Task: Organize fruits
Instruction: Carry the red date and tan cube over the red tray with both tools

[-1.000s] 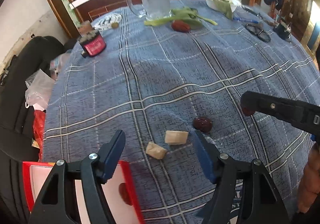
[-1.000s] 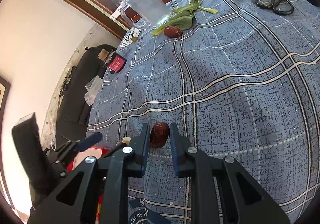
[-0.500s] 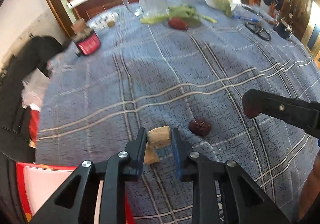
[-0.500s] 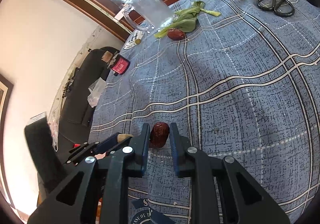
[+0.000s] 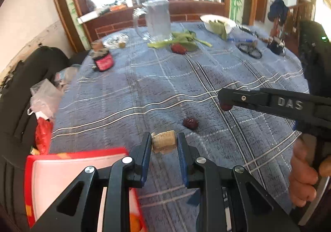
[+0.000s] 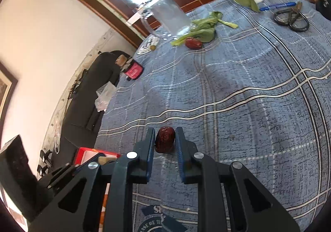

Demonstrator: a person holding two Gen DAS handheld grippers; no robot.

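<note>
Round counter [image 5: 144, 87] under a blue plaid woven cloth with pale crossing stripes. At its near left edge, a shallow red tray [image 5: 62, 170] with a pale inner face, flat and rectangular. Farther back, a clear glass pitcher [image 5: 157, 21], limp green leaves [image 5: 182, 38], a white bowl [image 5: 217, 23], black scissors [image 5: 250, 52].

Mid-task, by the look of it: both pieces lifted, ready for carrying to the tray. Left tool [image 5: 163, 149] narrowed onto a pale tan chunk [image 5: 164, 142], blocky and rough-faced, just beside the tray's corner. Right tool [image 6: 165, 141] clamped on a dark red jujube [image 6: 164, 139], oval, wrinkled, glossy, above the cloth.

Next move likely: swinging each over the tray and loosening. Still loose on the cloth: a second dark jujube [image 5: 190, 123] nearby, a brighter red one [image 5: 178, 48] by the leaves.
</note>
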